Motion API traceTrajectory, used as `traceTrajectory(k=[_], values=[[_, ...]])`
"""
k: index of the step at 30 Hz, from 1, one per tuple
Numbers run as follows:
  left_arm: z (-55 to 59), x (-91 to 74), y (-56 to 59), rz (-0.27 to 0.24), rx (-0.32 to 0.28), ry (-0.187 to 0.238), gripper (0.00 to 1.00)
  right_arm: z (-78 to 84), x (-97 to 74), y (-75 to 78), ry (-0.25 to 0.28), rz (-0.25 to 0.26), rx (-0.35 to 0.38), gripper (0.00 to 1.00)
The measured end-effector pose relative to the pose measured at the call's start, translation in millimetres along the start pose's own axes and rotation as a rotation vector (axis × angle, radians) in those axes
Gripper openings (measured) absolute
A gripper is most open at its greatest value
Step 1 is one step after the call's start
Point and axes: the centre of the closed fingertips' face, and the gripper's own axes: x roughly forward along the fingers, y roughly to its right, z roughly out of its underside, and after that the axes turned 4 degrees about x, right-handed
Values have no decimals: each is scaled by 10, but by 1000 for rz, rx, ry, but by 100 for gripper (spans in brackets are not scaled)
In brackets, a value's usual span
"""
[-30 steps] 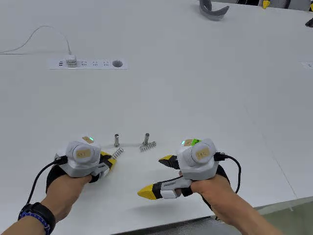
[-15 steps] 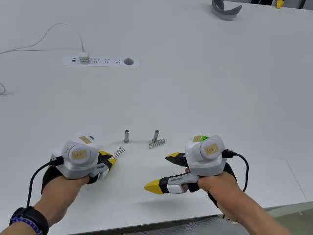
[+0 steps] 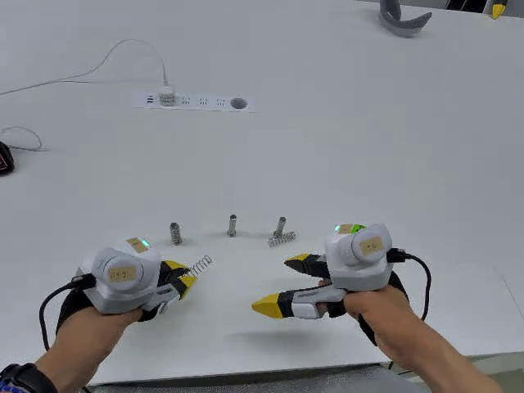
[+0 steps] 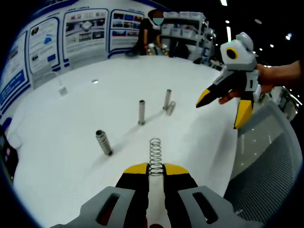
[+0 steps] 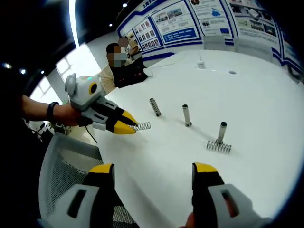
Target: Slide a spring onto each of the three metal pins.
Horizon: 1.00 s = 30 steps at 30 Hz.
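The held spring [image 3: 201, 264] is pinched by one end in the left tool [image 3: 184, 278]. The jaws are closed right down on it, and the rest of the coil is stuck out past the yellow tips, aimed roughly at the pins. It's kept low near the front edge of the worktop [image 3: 344, 147]; whether it's touching can't be told. The right tool [image 3: 280, 283] is carried wide open with nothing in it, off to the right, jaws pointed left.

Three pins are stood upright in a row a bit beyond the two tools. The left pin [image 3: 174, 225] is already sleeved by a fitted spring [image 3: 176, 237]. The middle pin [image 3: 232, 225] is bare. The right pin [image 3: 281, 226] is bare too, but a loose spring [image 3: 282, 239] is laid flat on the worktop against its base, on the near side. In the left gripper view the middle pin is lined up almost straight ahead of the held coil, with the left pin closer and off to the left.

Further back, a white power strip [image 3: 194, 102] is set in the worktop, with a plug [image 3: 166, 96] seated in it and a cable [image 3: 82, 75] trailed off left. Something dark [image 3: 4, 157] is cut off at the left edge, and a grey curved piece [image 3: 404, 16] is parked at the far side. A mesh chair [image 5: 71, 161] is seen by the near edge, posters [image 4: 90, 28] are hung on the back wall, and a person [image 5: 128, 71] is seated at the far end.
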Motion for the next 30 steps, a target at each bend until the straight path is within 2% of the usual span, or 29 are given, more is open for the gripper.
traceTrajectory(k=[4, 12, 20, 30], values=[[49, -101, 11, -4, 7, -3, 11, -37, 48, -49, 4, -17, -1, 66], [37, -248, 15, -10, 21, 9, 11, -119, 154, -160, 9, -52, -14, 63], [-16, -332, 11, -11, 33, 26, 11, -231, 241, -284, 27, -103, -8, 56], [-117, -440, 90, -4, 56, 47, 11, -415, 391, -421, 64, -174, 46, 51]])
